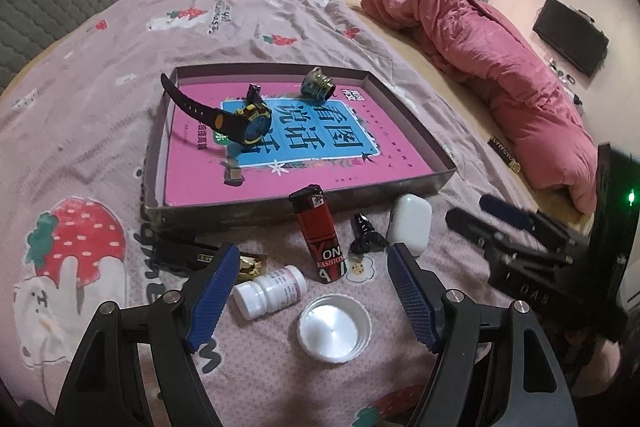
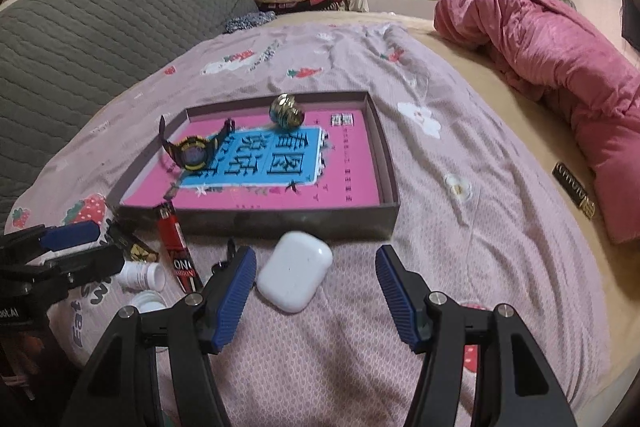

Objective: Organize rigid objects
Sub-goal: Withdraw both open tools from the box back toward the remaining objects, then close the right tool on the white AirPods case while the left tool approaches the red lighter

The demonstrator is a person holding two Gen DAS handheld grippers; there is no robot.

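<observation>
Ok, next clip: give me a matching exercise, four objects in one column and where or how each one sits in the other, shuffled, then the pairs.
Objects
1. wristwatch
2. red lighter
3. white earbud case
4. white cap

Places or states
A. lying open side up on the bedsheet, nearest the left hand-held gripper
B. inside the box, on the pink book
C. on the sheet between the open fingers of the right hand-held gripper
D. lying on the sheet, its black top toward the box's near wall

Pairs: 1-B, 2-D, 3-C, 4-A
</observation>
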